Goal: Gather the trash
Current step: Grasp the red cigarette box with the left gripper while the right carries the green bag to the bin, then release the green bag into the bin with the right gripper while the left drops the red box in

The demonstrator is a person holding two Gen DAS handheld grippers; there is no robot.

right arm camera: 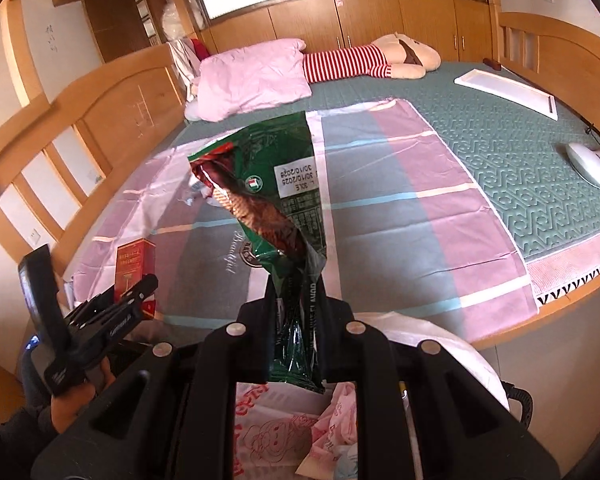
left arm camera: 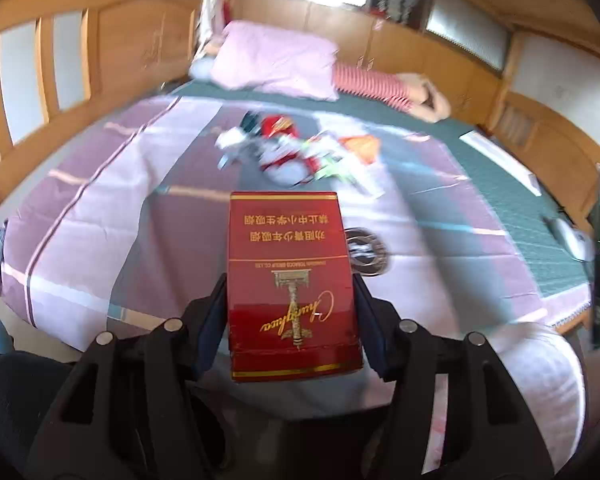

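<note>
Left gripper (left arm camera: 290,320) clamps the red cigarette box (left arm camera: 290,280) and right gripper (right arm camera: 296,300) pinches the green wrapper (right arm camera: 272,200), both above the bed (right arm camera: 500,160) edge; should keep both grips firm until over the pink bag (right arm camera: 284,432) below.

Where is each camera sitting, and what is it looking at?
Left wrist: sits on the left gripper, looking along its fingers over the bed; they clamp a red box.
Right wrist: sits on the right gripper, facing the bed; it pinches a green wrapper. The left gripper and its hand show too.
Shared: pink pillow, red box.
</note>
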